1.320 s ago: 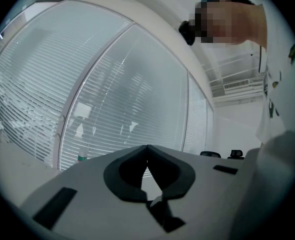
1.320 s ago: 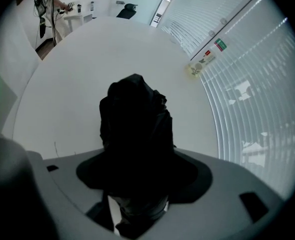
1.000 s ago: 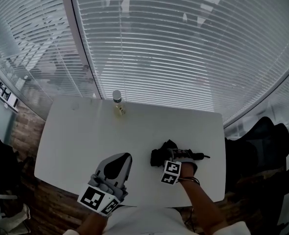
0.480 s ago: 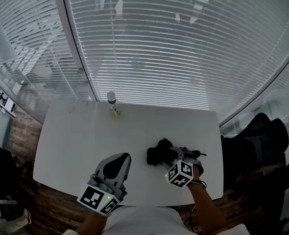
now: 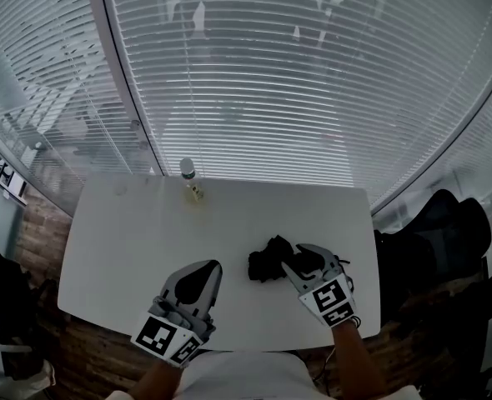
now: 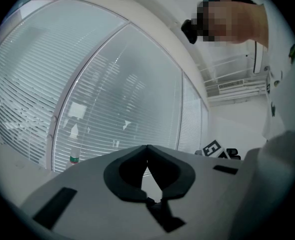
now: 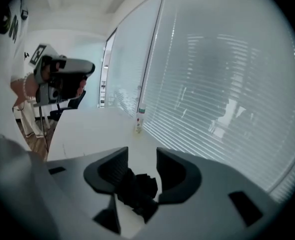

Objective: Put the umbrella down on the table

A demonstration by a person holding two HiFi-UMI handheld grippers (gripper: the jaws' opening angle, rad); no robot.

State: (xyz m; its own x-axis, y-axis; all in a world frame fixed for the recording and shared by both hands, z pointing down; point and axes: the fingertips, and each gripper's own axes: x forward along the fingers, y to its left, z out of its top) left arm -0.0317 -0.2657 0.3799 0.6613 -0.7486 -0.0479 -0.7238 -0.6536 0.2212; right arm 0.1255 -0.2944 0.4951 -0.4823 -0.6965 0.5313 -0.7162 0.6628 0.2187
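No word, number or brand can be read. Black-and-white square patterns, not letters, stand on the left marker cube (image 5: 167, 338) and the right marker cube (image 5: 333, 300), one on each gripper. The bottle (image 6: 74, 159) bears a label with a green band, its print too small to read. Dark marks on the wall panels (image 5: 0, 167) at far left are illegible.

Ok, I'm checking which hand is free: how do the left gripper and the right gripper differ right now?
On the grey left gripper the jaws meet at their tips, empty; on the grey right gripper they stand apart, have just been closing, and press on nothing. The left is over bare white table; the right is above the black folded umbrella lying there, seen through its gap. Each carries a marker cube.
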